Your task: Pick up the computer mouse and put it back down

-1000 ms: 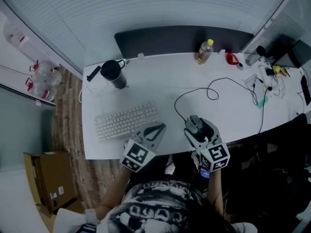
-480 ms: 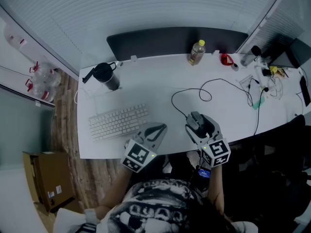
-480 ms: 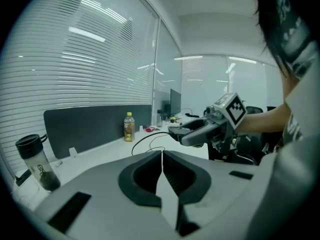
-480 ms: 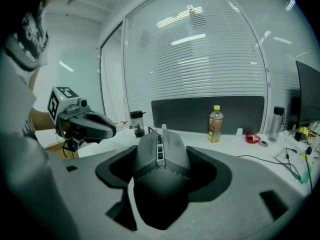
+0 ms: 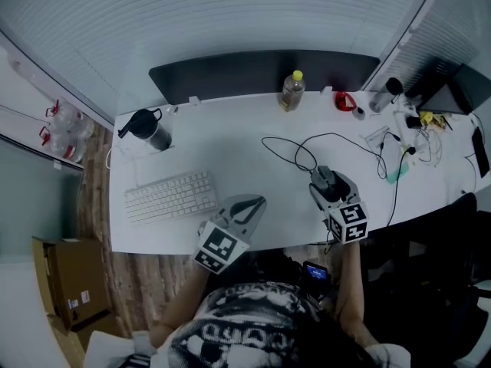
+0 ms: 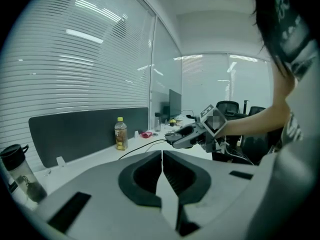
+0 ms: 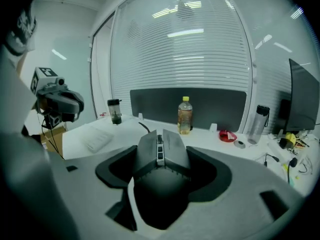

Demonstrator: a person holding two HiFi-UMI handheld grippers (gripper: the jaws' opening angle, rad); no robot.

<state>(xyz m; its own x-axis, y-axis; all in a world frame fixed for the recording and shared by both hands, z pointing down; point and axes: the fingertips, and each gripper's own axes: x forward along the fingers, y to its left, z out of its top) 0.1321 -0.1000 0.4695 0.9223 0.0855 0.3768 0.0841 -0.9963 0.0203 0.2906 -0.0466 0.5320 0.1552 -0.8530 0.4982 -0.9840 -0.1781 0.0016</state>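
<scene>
Compared with one second ago, the right gripper (image 5: 327,181) had shifted toward the right of the head view, away from the keyboard (image 5: 170,196), and it kept the computer mouse (image 7: 161,156) with it. Its two jaws were clamped on the sides of the mouse, whose buttons and wheel pointed away from the camera. In the head view the mouse was right of centre, over the white desk (image 5: 230,148), near the loop of the black cable (image 5: 305,150). The left gripper (image 5: 253,202) was at lower centre, by the near desk edge, with its jaws pressed together and nothing between them. A yellow-capped bottle (image 5: 291,90) stood at the upper centre.
</scene>
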